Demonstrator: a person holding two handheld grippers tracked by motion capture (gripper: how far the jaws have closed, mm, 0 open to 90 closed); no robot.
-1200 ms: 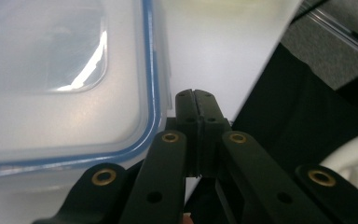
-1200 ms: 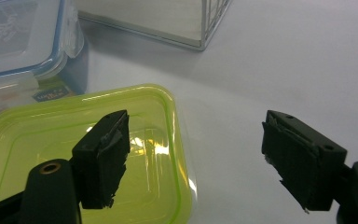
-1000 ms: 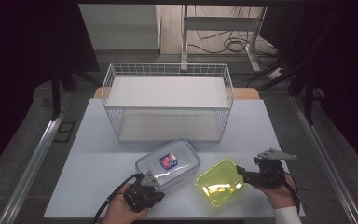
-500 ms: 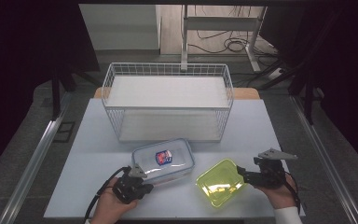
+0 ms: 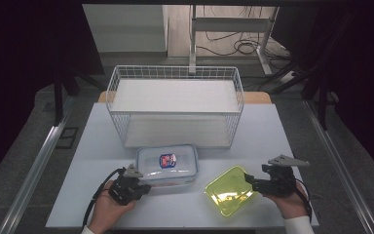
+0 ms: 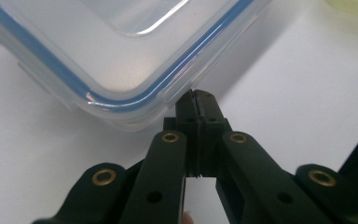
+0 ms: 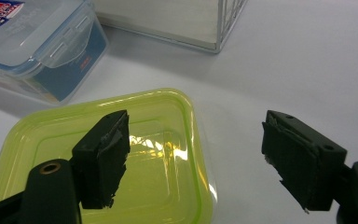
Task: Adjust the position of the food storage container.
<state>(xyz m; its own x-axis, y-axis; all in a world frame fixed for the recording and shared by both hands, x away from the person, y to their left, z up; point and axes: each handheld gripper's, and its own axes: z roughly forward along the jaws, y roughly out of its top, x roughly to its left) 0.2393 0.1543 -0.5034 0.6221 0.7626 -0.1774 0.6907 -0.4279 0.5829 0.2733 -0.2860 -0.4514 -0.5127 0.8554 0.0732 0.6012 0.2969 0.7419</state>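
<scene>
Nudging clear lidded container (image 5: 167, 165) with left gripper (image 6: 196, 100) jaws pressed together | right gripper (image 7: 196, 156) spread over yellow-green lid (image 7: 135, 154) | risk: container skids into wire basket (image 5: 175, 109).

Clear lidded container (image 5: 168, 163): rectangular, rounded corners, blue seal running under the lid's rim, red-and-blue label on top, side clips folded down. You are seeing it lying flat and upright on the white desk (image 5: 272, 131), just in front of the wire basket (image 5: 175, 105), long side facing you. Its near left corner is sitting right at the closed tips of your left hand-held gripper (image 6: 196, 100).

Yellow-green container (image 5: 229, 191): translucent, shallow, rounded rectangle, catching glare. It is lying flat on the desk, turned at an angle, just right of the clear one and apart from it.
</scene>
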